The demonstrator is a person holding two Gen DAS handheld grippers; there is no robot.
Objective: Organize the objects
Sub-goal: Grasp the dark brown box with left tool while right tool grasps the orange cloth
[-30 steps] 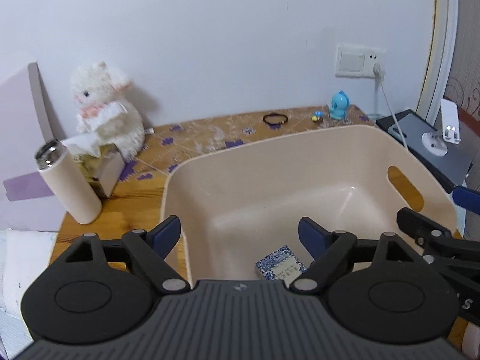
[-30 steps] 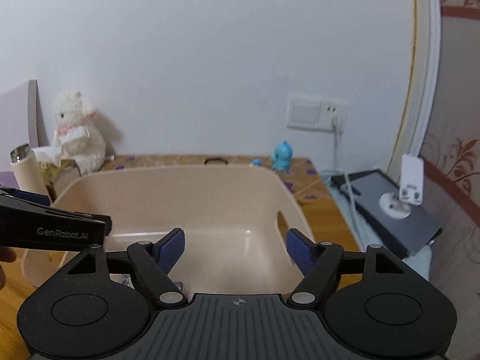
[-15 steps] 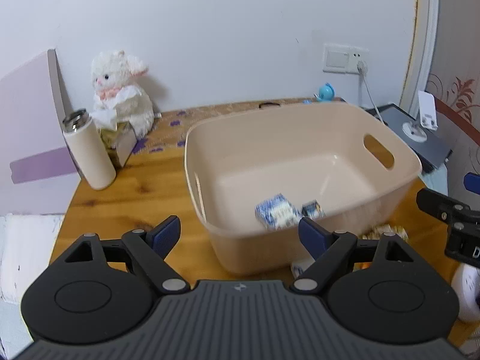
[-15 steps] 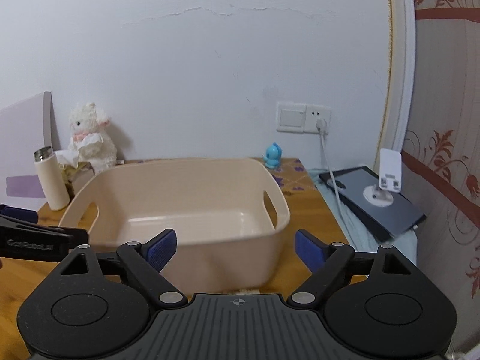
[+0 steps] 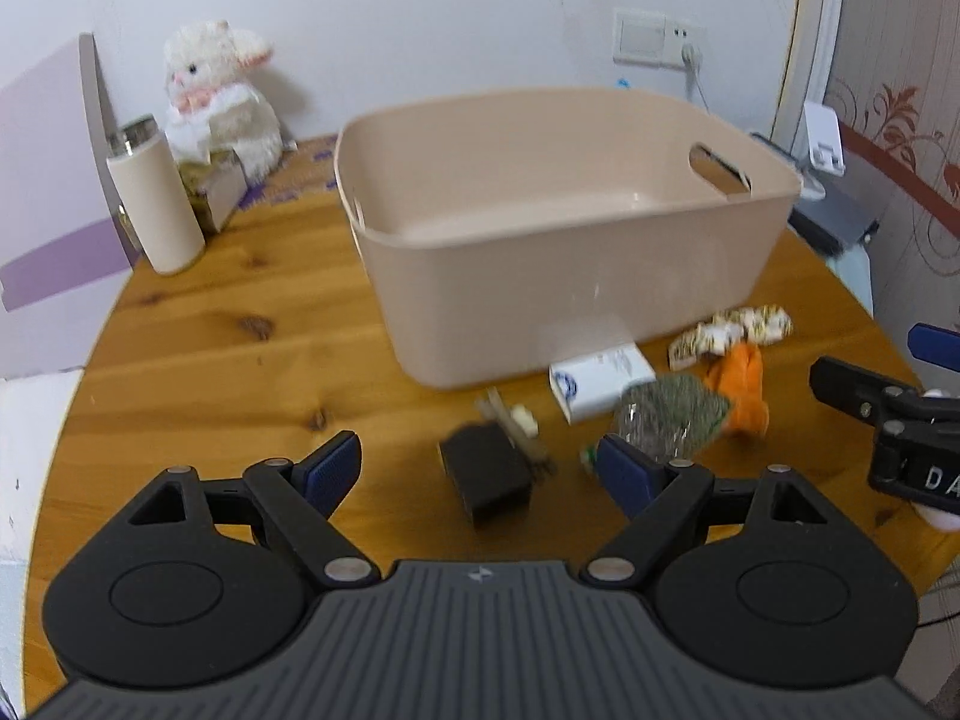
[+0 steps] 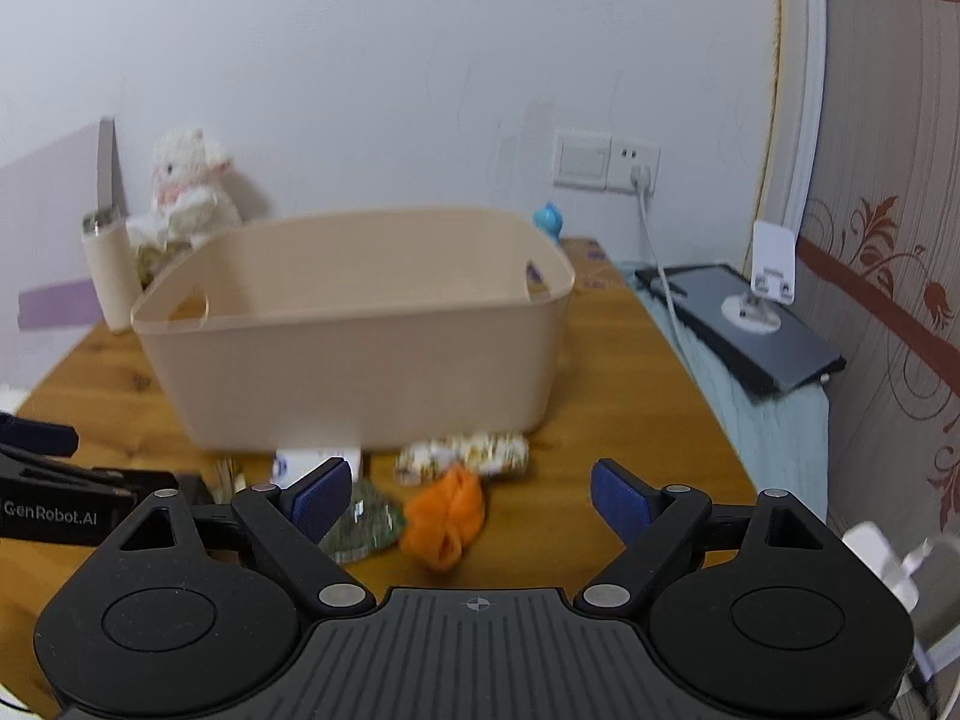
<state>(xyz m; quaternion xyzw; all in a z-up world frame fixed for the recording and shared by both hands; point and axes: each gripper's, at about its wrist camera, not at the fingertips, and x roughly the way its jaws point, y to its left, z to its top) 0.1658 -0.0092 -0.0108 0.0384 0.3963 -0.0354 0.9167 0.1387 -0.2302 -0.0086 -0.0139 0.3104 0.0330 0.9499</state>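
Two hand-held grippers, left (image 5: pixel 479 471) and right (image 6: pixel 465 495), both spread, empty, small items before beige bin (image 5: pixel 570 276)

Both grippers have drawn back and up from the beige bin (image 5: pixel 558 276), which a second ago filled the views. The clutter before it on the worktop (image 5: pixel 240 348) now shows: a white box (image 5: pixel 600 381), orange cloth (image 6: pixel 447 516), black block (image 5: pixel 489 474) and patterned bundle (image 6: pixel 465 453). The bin's floor and the items on it have dropped from sight.

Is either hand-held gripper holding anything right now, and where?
Nothing is held. Left hand-held gripper and right hand-held gripper are both open, empty, above the loose items in front of the basin.
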